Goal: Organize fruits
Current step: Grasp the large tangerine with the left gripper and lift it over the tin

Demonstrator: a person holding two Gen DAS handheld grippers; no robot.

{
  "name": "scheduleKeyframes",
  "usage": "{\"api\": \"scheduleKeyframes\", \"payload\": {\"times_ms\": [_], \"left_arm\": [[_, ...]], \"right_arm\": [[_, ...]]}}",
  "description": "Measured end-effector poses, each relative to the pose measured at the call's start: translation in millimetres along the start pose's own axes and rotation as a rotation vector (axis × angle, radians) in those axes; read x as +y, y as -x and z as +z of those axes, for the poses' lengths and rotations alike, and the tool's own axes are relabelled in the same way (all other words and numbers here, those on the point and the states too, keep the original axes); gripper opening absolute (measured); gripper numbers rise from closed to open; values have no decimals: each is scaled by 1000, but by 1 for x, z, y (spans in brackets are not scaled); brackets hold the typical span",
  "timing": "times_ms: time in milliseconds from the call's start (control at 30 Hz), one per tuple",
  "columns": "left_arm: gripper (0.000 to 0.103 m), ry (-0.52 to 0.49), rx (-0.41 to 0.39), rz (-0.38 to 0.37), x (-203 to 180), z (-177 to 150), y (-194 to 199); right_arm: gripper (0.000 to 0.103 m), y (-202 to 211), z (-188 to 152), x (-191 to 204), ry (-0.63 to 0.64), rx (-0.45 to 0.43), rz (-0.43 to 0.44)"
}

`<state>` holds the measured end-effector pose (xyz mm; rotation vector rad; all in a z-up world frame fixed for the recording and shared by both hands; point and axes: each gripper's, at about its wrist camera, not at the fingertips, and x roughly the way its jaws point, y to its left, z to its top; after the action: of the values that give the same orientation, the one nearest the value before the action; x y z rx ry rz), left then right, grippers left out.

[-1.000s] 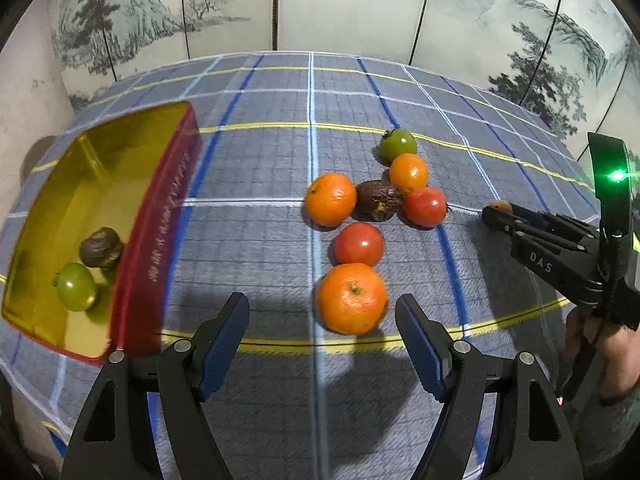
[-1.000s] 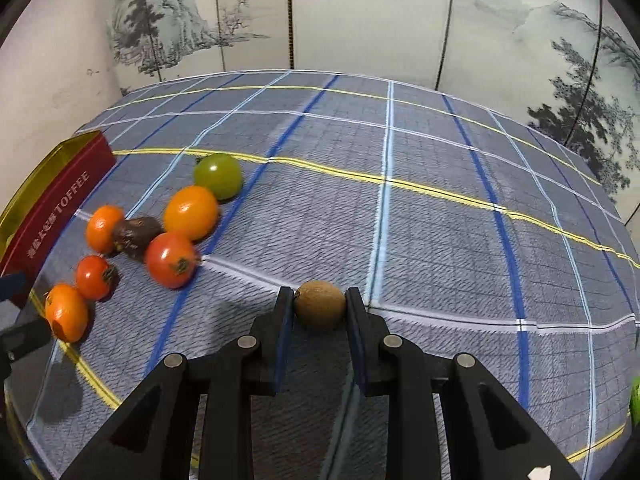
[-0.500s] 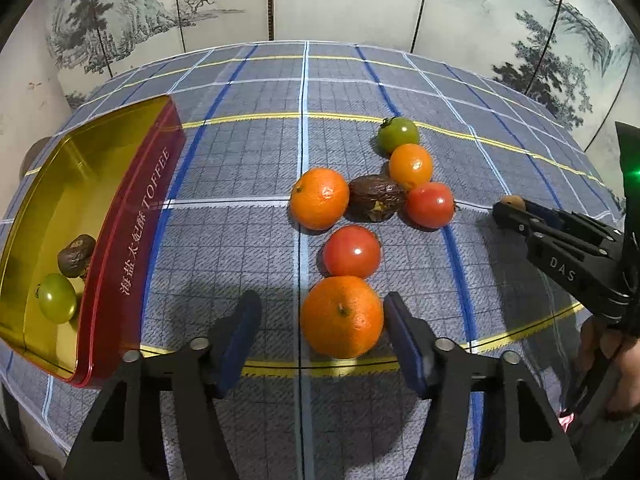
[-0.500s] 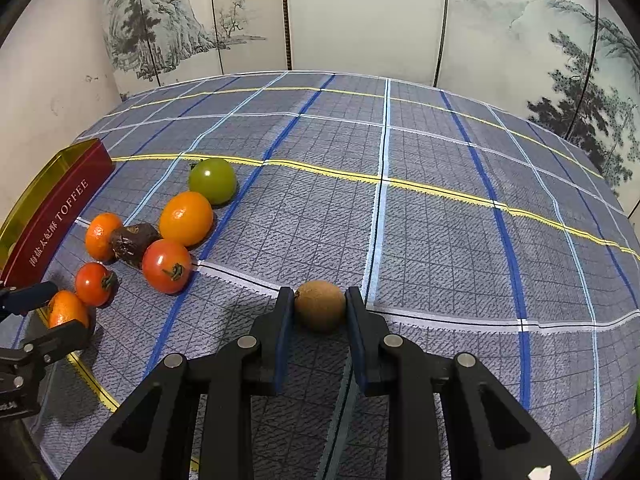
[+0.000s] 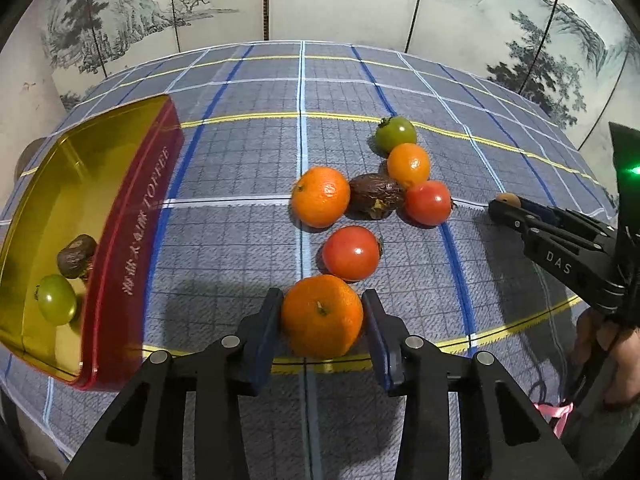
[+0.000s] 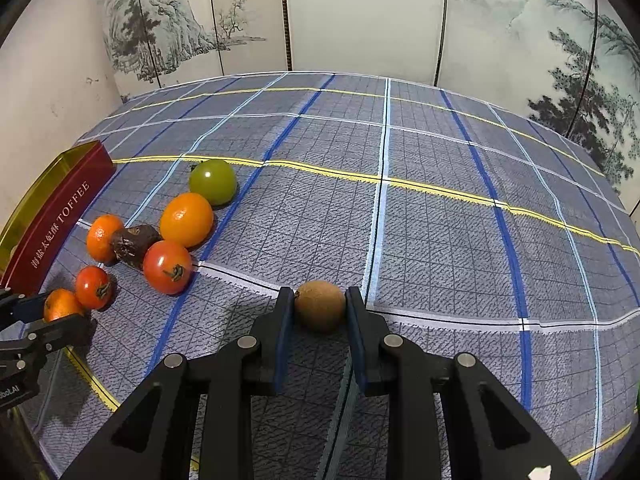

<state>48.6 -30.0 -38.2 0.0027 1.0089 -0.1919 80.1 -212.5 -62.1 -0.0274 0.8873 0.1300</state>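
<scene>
My left gripper (image 5: 322,312) is closing its jaws around a mandarin (image 5: 320,320) on the checked tablecloth, and both blue pads touch its sides. My right gripper (image 6: 320,308) is shut on a small brown kiwi-like fruit (image 6: 320,305) that rests on the cloth further right. Between them lie two red tomatoes (image 5: 351,253) (image 5: 428,203), two more orange fruits (image 5: 320,196) (image 5: 408,165), a dark wrinkled fruit (image 5: 376,195) and a green tomato (image 5: 395,134). The red and gold toffee tin (image 5: 132,216) at the left holds a green tomato (image 5: 56,299) and a dark fruit (image 5: 76,256).
A painted folding screen (image 6: 360,20) stands behind the table. The cloth to the right of the brown fruit (image 6: 500,240) carries nothing. A hand (image 5: 612,360) grips the right tool at the right edge of the left wrist view.
My left gripper came forward over the near mandarin and its jaws narrowed from wide open until the pads reached the fruit. My right gripper kept still, shut on the brown fruit.
</scene>
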Motion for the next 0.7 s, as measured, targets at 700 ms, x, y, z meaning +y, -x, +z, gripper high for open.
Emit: {"api": "scheduleKeyframes", "payload": {"times_ms": [700], "left_arm": [[41,66,-167,217,92,30,67]], "right_arm": [[24,-1,0,2,8,1,-11]]}}
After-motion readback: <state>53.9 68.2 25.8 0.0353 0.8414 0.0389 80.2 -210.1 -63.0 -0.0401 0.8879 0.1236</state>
